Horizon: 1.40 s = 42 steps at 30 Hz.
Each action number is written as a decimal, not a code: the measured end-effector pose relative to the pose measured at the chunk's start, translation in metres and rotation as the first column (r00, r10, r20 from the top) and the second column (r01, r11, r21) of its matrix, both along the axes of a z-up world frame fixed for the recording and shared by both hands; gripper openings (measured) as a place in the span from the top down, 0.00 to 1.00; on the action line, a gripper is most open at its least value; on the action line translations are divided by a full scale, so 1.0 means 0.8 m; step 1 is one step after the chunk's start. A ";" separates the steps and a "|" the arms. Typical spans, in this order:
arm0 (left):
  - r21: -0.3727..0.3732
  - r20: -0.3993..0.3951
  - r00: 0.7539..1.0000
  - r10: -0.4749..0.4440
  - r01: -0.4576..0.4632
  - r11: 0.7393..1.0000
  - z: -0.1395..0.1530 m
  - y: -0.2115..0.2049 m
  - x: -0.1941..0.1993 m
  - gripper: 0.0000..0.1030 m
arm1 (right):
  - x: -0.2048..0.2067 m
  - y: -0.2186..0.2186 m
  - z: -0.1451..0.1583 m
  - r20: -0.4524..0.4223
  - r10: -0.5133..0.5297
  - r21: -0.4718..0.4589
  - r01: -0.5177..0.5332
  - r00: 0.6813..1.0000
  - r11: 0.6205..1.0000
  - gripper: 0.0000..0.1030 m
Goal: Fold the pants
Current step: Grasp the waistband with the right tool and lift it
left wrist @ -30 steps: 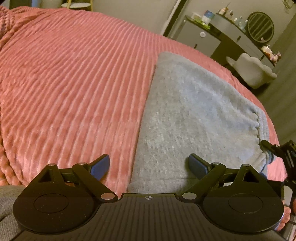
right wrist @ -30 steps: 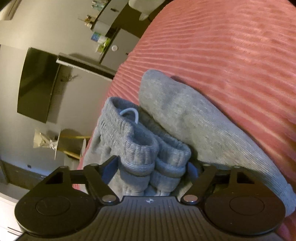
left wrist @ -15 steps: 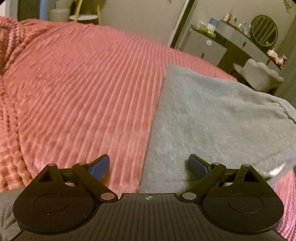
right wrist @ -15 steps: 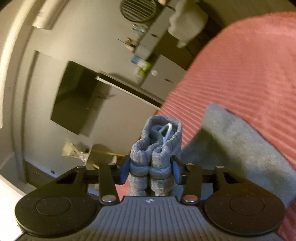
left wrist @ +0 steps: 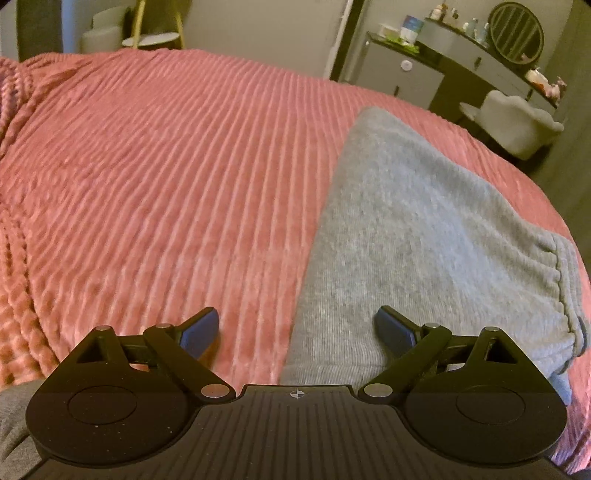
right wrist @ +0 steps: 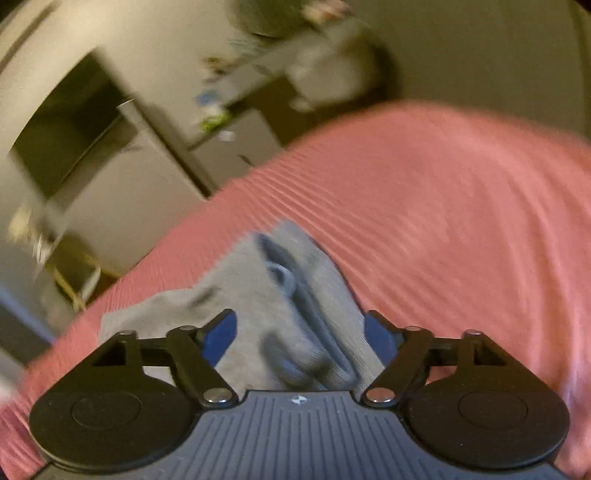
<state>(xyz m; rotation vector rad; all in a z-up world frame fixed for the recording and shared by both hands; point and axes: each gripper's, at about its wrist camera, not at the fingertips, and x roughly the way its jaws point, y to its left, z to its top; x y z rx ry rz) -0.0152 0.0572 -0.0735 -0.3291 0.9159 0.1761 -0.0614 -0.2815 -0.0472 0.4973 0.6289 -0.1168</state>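
Grey sweatpants (left wrist: 406,221) lie folded on a pink ribbed bedspread (left wrist: 166,166), ribbed band at the right end. My left gripper (left wrist: 295,314) hovers open low over the pants' left edge, one finger above the bedspread and one above the fabric. In the blurred right wrist view, the folded ribbed band (right wrist: 314,317) with a drawstring loop (right wrist: 280,273) rests on the pants (right wrist: 243,295). My right gripper (right wrist: 299,325) straddles the band with its jaws opening; the blue pads stand beside the cloth without pinching it.
A grey dresser (left wrist: 402,77) with bottles and a round mirror (left wrist: 517,29) stands past the bed's far right corner, next to a pale chair (left wrist: 509,125). A small gold-legged table (left wrist: 155,37) is behind the bed. A dark screen (right wrist: 66,122) hangs on the wall.
My right gripper pinched the bunched ribbed band and lifted it, then rolled and spread its jaws, leaving the band lying on the folded pants. The left gripper stayed open, barely shifting.
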 end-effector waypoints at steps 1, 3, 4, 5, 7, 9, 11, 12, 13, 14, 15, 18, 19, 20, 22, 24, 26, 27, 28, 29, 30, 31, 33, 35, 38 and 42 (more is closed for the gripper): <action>-0.006 -0.007 1.000 0.000 0.000 1.000 -0.002 0.000 0.001 0.07 | 0.003 0.012 0.007 0.018 0.030 -0.060 -0.028 0.999 0.998 0.12; -0.009 -0.014 1.000 0.000 -0.001 1.000 -0.004 0.000 0.003 0.06 | 0.014 0.034 0.009 0.030 0.089 -0.159 -0.083 0.996 0.984 0.08; -0.009 -0.014 1.000 0.000 0.000 1.000 -0.004 0.000 0.004 0.06 | 0.023 0.043 0.005 0.017 0.119 -0.204 -0.113 0.993 0.973 0.04; -0.009 -0.013 1.000 0.000 0.000 1.000 -0.004 0.001 0.002 0.06 | 0.033 0.052 -0.005 -0.028 0.131 -0.264 -0.133 0.991 0.955 0.04; -0.012 -0.013 1.000 -0.001 0.001 1.000 -0.003 0.002 0.001 0.06 | 0.056 0.062 -0.034 -0.211 0.071 -0.397 -0.151 0.975 0.905 0.02; -0.013 -0.004 1.000 0.002 -0.002 1.000 -0.001 0.003 -0.001 0.06 | 0.059 0.050 -0.032 -0.211 0.048 -0.323 -0.116 0.976 0.939 0.02; -0.008 0.024 1.000 0.003 -0.003 1.000 0.005 0.002 -0.004 0.06 | 0.050 0.043 -0.014 -0.122 0.020 -0.305 -0.057 0.992 0.951 0.00; -0.003 0.039 0.999 -0.002 0.002 1.000 0.010 -0.001 -0.004 0.06 | 0.046 0.042 -0.007 -0.087 0.024 -0.315 -0.050 0.996 0.948 0.00; 0.002 0.057 0.998 -0.017 0.017 1.000 0.016 -0.006 -0.004 0.06 | 0.043 0.043 -0.002 -0.056 0.040 -0.325 -0.056 0.998 0.944 0.00; 0.003 0.087 0.995 -0.048 0.048 0.999 0.024 -0.013 -0.003 0.06 | 0.040 0.045 -0.001 -0.036 0.066 -0.318 -0.074 0.997 0.945 0.00; 0.006 0.119 0.989 -0.088 0.088 0.996 0.031 -0.021 -0.002 0.06 | 0.040 0.047 -0.002 -0.031 0.093 -0.297 -0.098 0.995 0.950 0.00; -0.006 0.176 0.951 -0.255 0.260 0.965 0.039 -0.046 0.009 0.06 | 0.047 0.044 -0.016 -0.073 0.133 -0.223 -0.146 0.988 0.964 0.00; -0.035 0.169 0.939 -0.300 0.310 0.950 0.031 -0.050 0.015 0.06 | 0.050 0.048 -0.024 -0.110 0.137 -0.238 -0.160 0.984 0.958 0.00; -0.042 0.135 0.943 -0.305 0.313 0.949 0.018 -0.051 0.020 0.06 | 0.058 0.054 -0.032 -0.170 0.124 -0.280 -0.168 0.978 0.945 0.00; 0.054 0.024 0.961 -0.277 0.275 0.960 -0.012 -0.054 0.028 0.04 | 0.074 0.060 -0.044 -0.252 0.115 -0.295 -0.189 0.961 0.937 0.00; 0.100 -0.007 0.964 -0.266 0.265 0.959 -0.021 -0.053 0.031 0.00 | 0.078 0.057 -0.043 -0.247 0.110 -0.282 -0.180 0.963 0.942 0.00; 0.115 -0.004 0.967 -0.253 0.252 0.961 -0.016 -0.051 0.030 0.00 | 0.080 0.059 -0.042 -0.250 0.109 -0.300 -0.184 0.962 0.936 0.00; 0.132 -0.002 0.968 -0.251 0.249 0.959 -0.015 -0.051 0.028 0.00 | 0.076 0.060 -0.041 -0.249 0.108 -0.307 -0.185 0.962 0.934 0.00; 0.134 0.000 0.970 -0.243 0.241 0.961 -0.015 -0.049 0.025 0.00 | 0.073 0.062 -0.039 -0.247 0.102 -0.312 -0.179 0.964 0.933 0.00; 0.128 0.003 0.974 -0.227 0.224 0.966 -0.014 -0.042 0.022 0.00 | 0.059 0.064 -0.037 -0.242 0.092 -0.315 -0.168 0.966 0.934 0.00; 0.116 0.005 0.978 -0.211 0.209 0.971 -0.012 -0.035 0.022 0.00 | 0.054 0.061 -0.034 -0.234 0.076 -0.318 -0.150 0.969 0.936 0.00; 0.109 0.005 0.982 -0.187 0.186 0.977 -0.008 -0.028 0.021 0.00 | 0.050 0.055 -0.029 -0.222 0.062 -0.313 -0.131 0.973 0.941 0.00; 0.195 0.013 0.994 -0.106 0.102 0.976 -0.001 -0.021 0.019 0.01 | 0.046 0.047 -0.023 -0.198 0.042 -0.295 -0.100 0.979 0.950 0.00; 0.299 -0.001 0.999 -0.046 0.044 0.953 0.000 -0.018 0.021 0.01 | 0.046 0.044 -0.023 -0.180 0.032 -0.293 -0.084 0.983 0.952 0.00; 0.221 -0.021 0.997 -0.069 0.072 0.973 -0.002 -0.012 0.023 0.01 | 0.056 0.046 -0.027 -0.217 0.050 -0.288 -0.113 0.975 0.951 0.00; 0.271 -0.013 0.995 -0.094 0.094 0.958 0.000 -0.023 0.021 0.01 | 0.055 0.043 -0.034 -0.271 0.089 -0.233 -0.155 0.958 0.960 0.00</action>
